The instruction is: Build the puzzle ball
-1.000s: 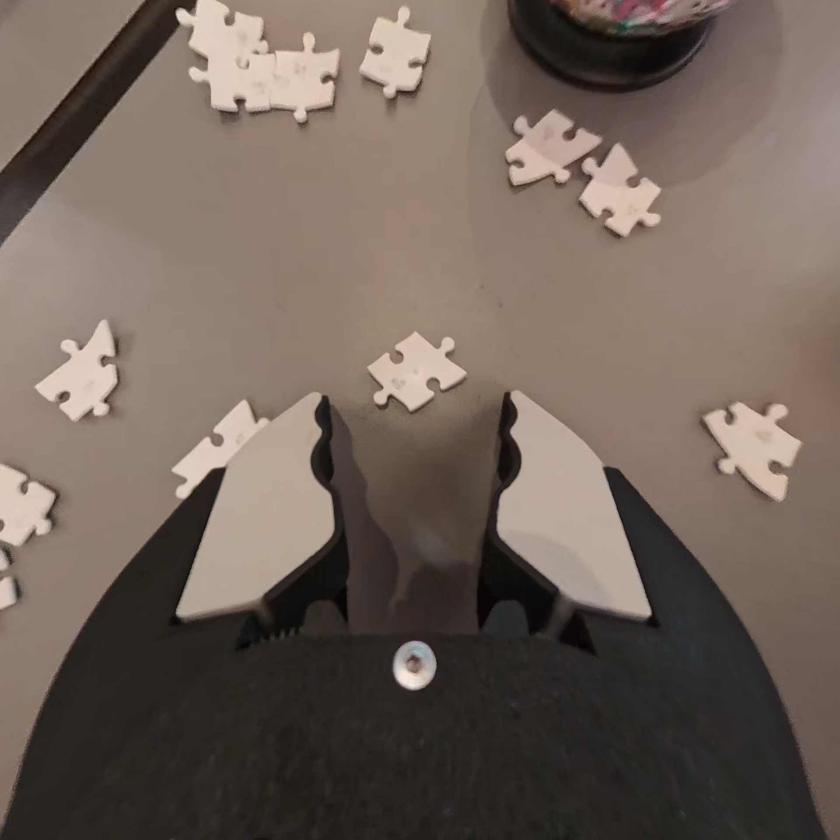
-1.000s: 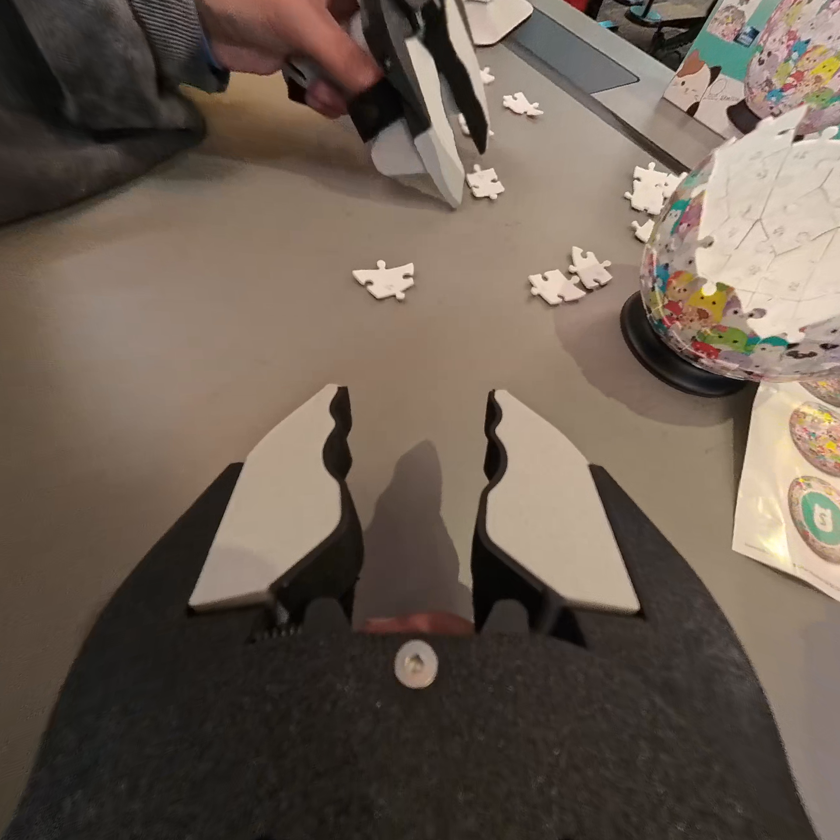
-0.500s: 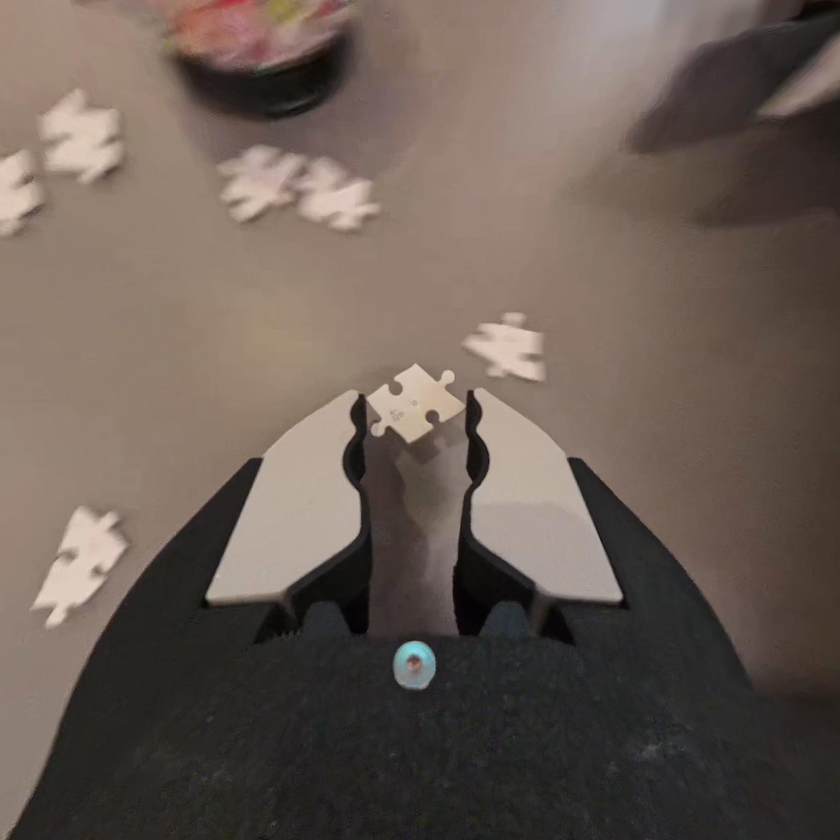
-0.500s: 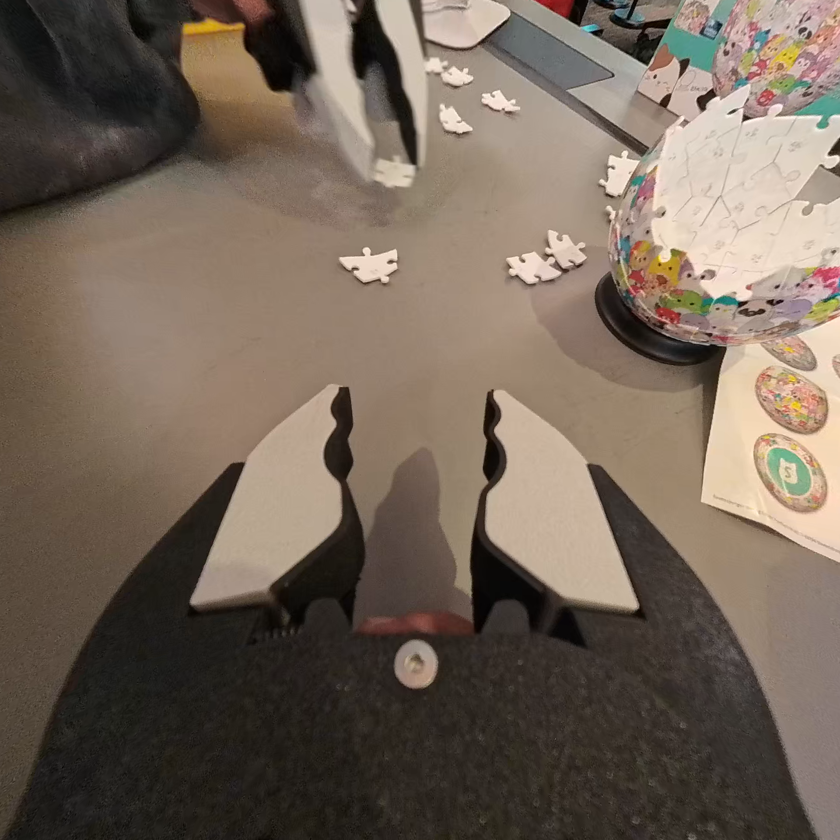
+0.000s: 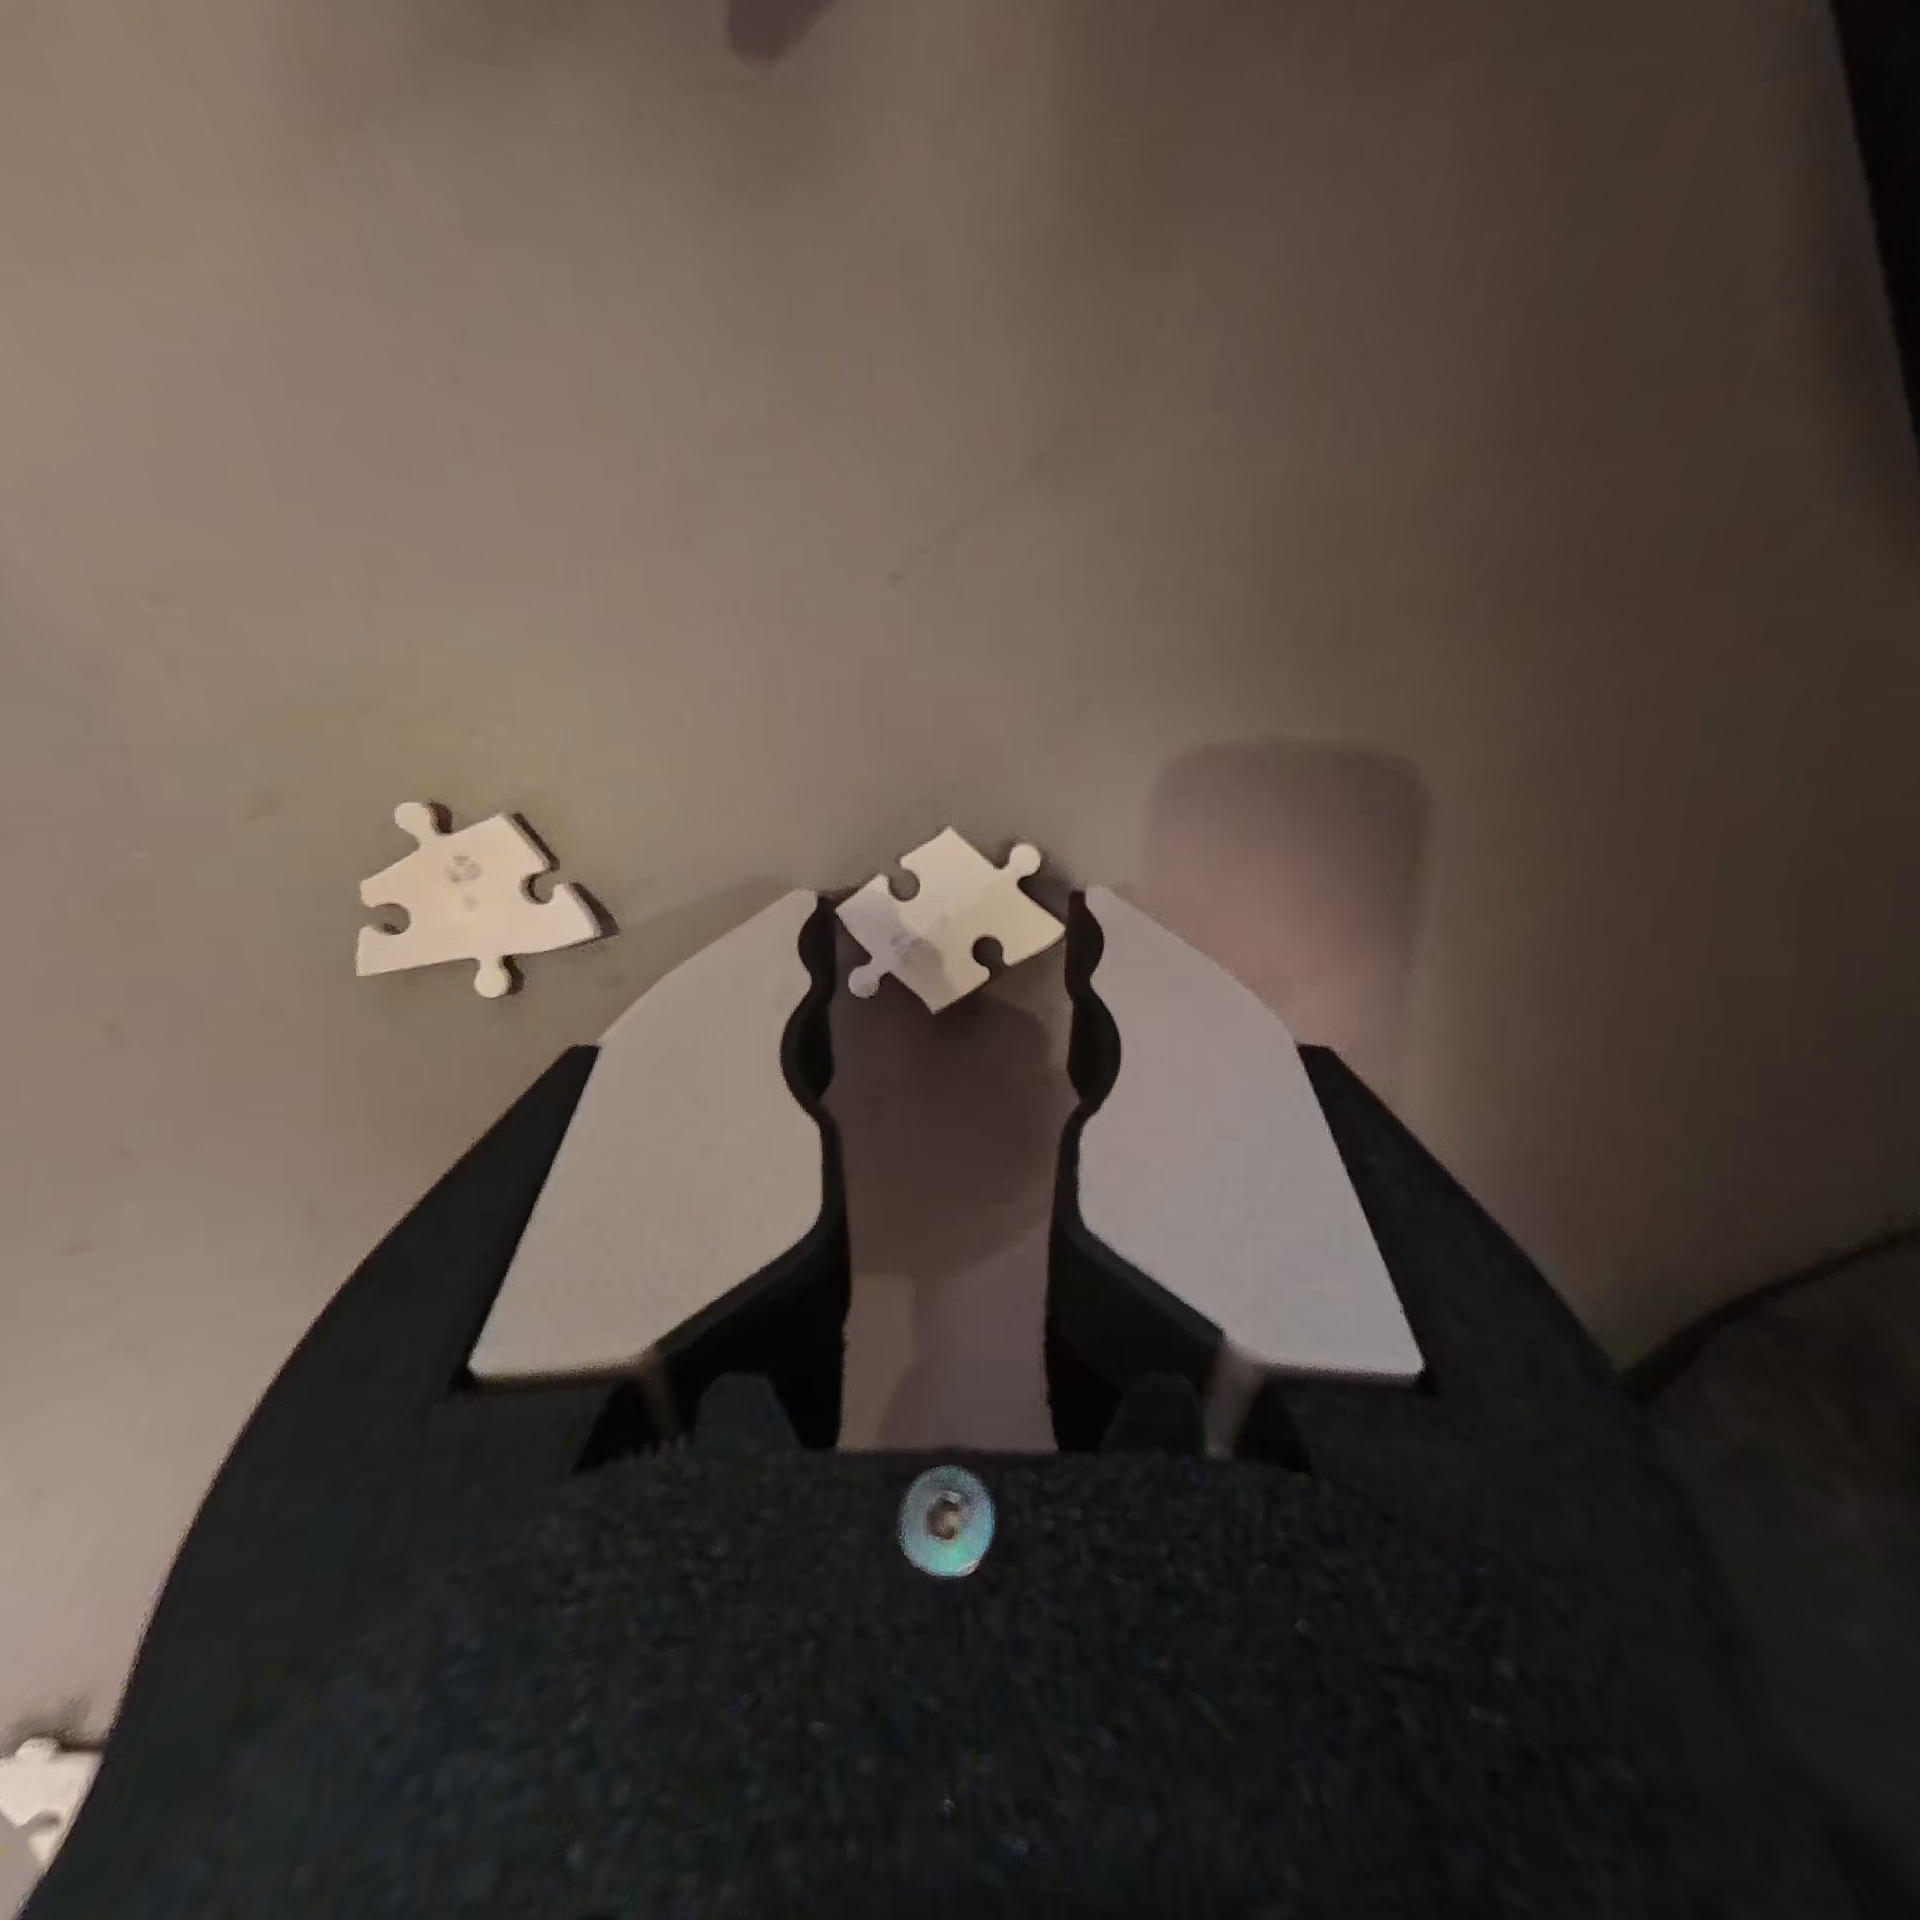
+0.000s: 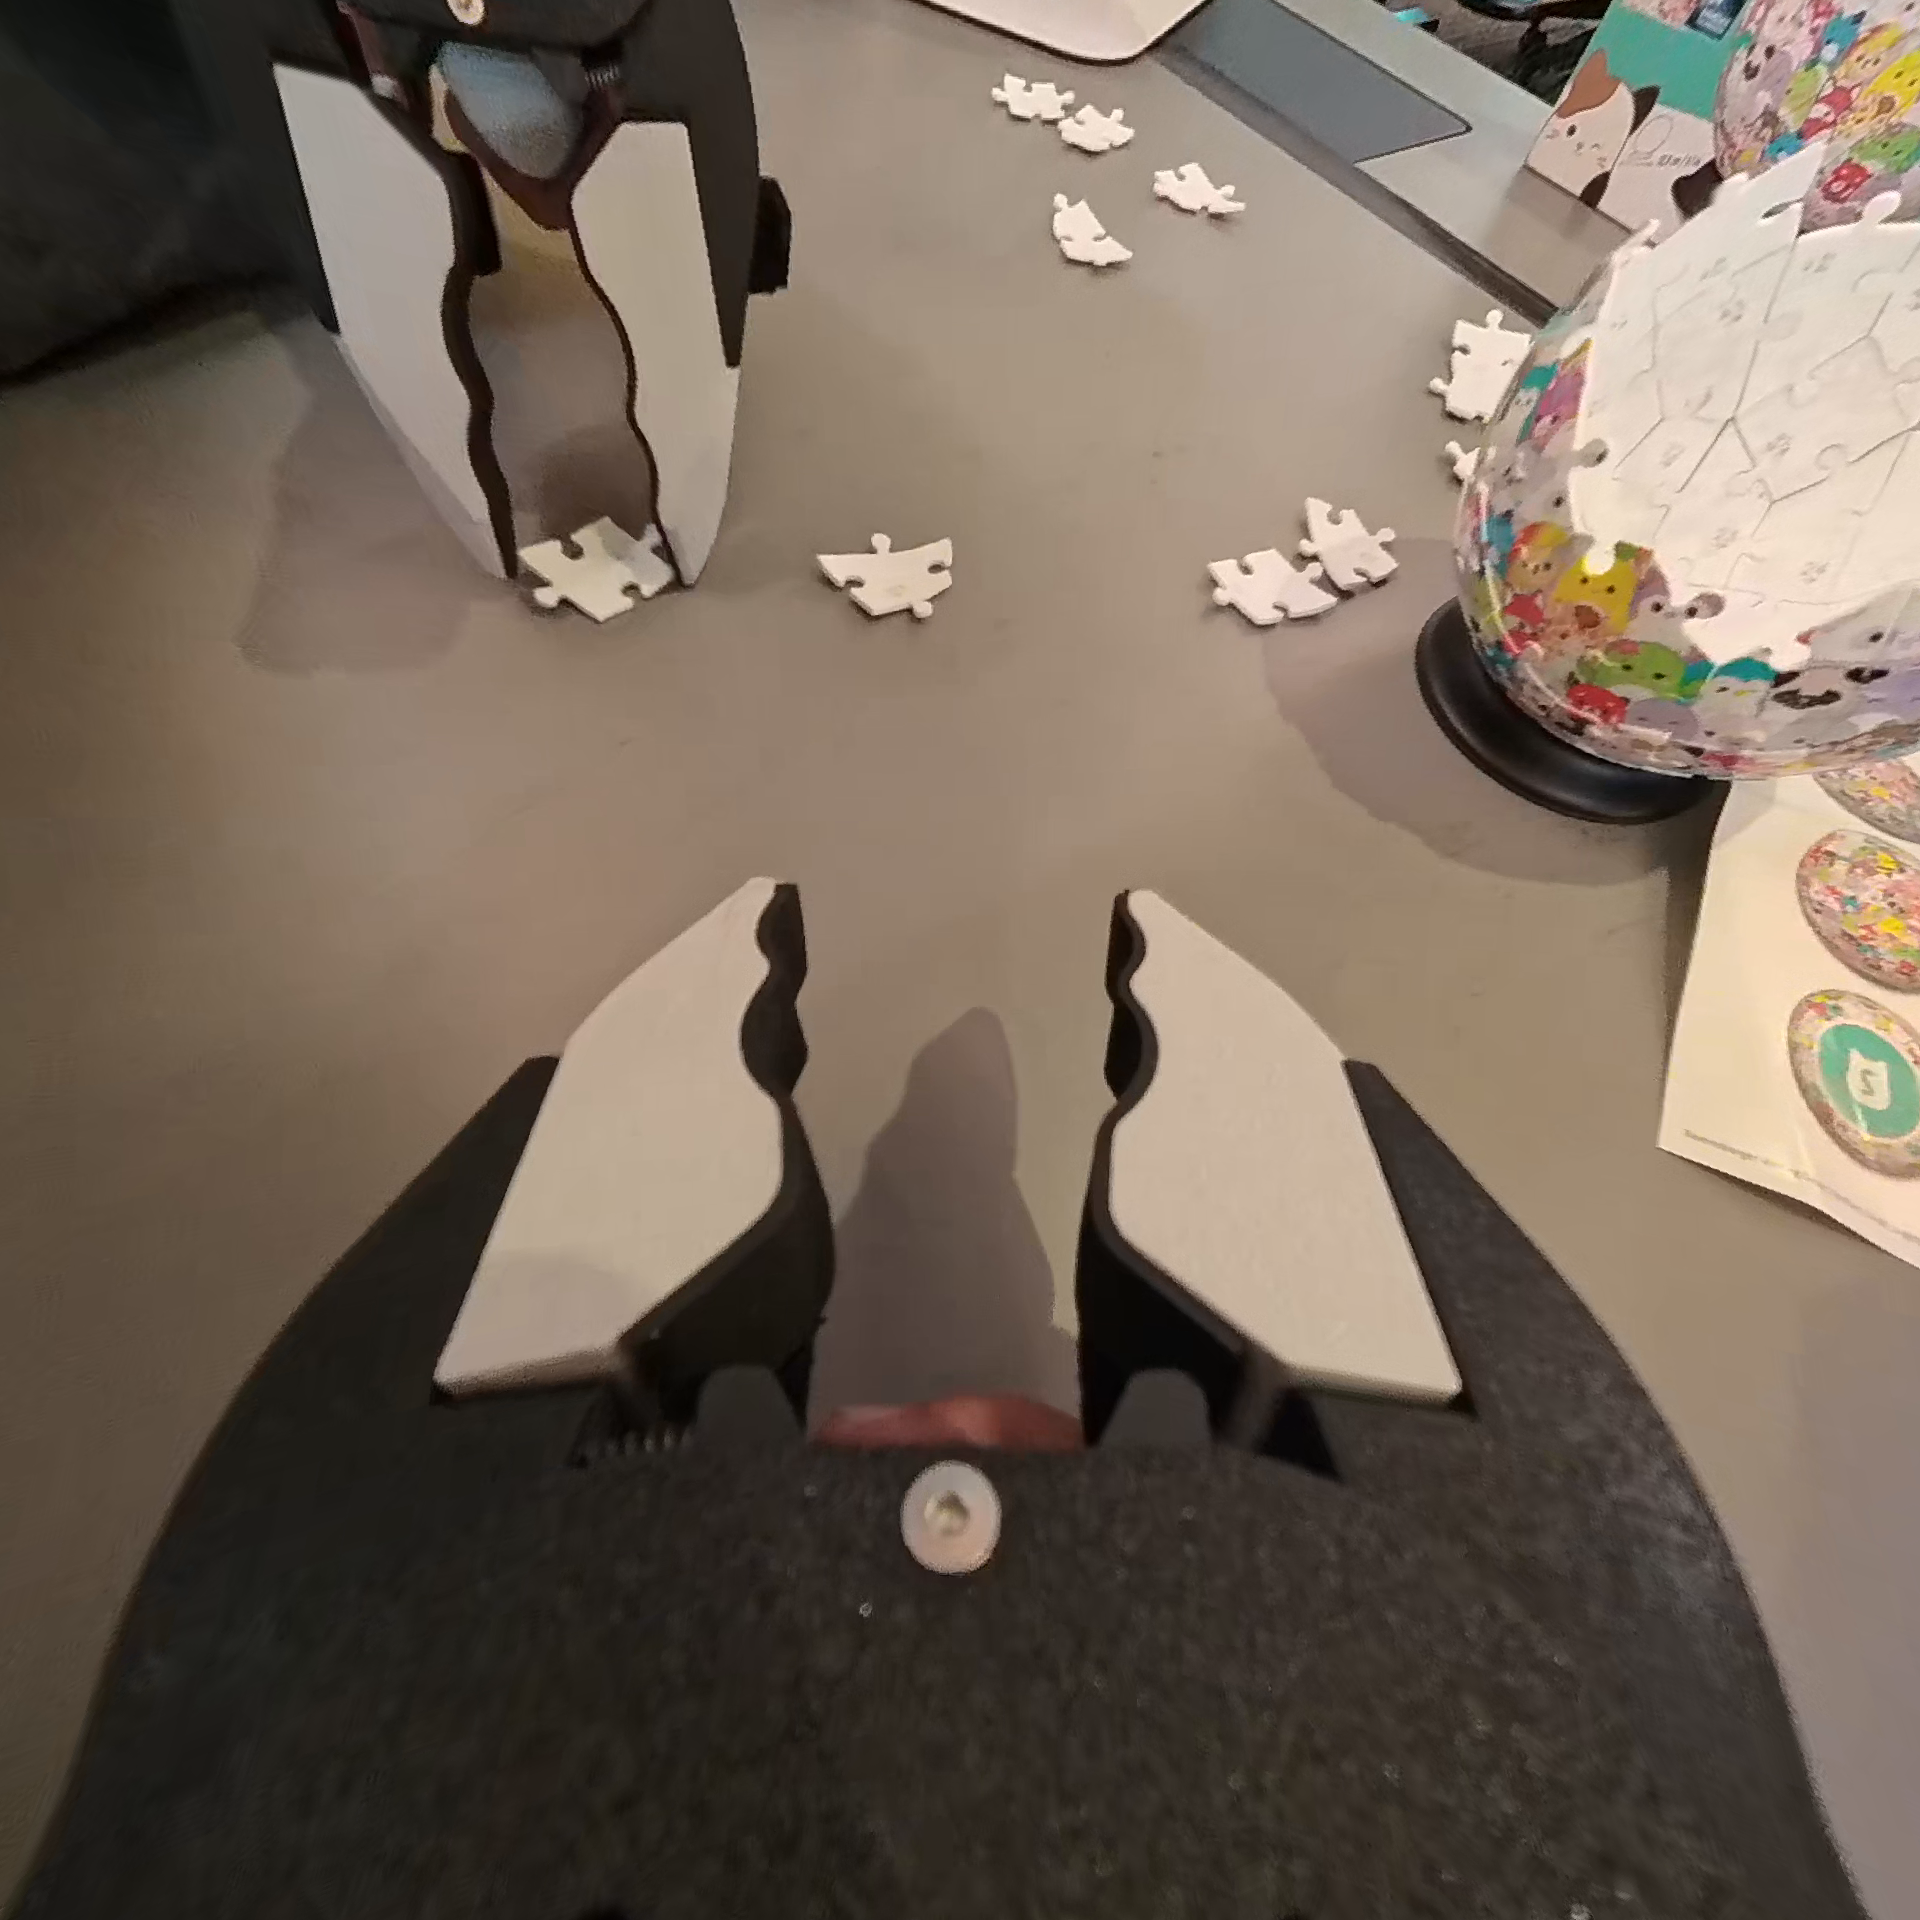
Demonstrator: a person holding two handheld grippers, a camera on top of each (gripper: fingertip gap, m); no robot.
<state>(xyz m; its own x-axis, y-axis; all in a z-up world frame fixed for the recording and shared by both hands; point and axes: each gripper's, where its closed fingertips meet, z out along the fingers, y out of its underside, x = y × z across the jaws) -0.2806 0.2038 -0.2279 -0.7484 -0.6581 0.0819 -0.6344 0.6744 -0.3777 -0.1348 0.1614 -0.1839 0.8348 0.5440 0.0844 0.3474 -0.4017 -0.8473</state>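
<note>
My left gripper (image 5: 951, 914) stands fingertips-down on the grey table (image 6: 312, 831), clamped on a white puzzle piece (image 5: 951, 920) held between its tips. A second loose piece (image 6: 888, 575) lies just right of it. My right gripper (image 6: 956, 925) hovers nearer, fingers apart and holding nothing. The partly built puzzle ball (image 6: 1704, 520) sits on its black stand (image 6: 1538, 748) at far right, beside a printed sheet (image 6: 1808, 1039).

puzzle ball (image 6: 1704, 499): cut off right | paper sheet (image 6: 1787, 1039): cut off right
</note>
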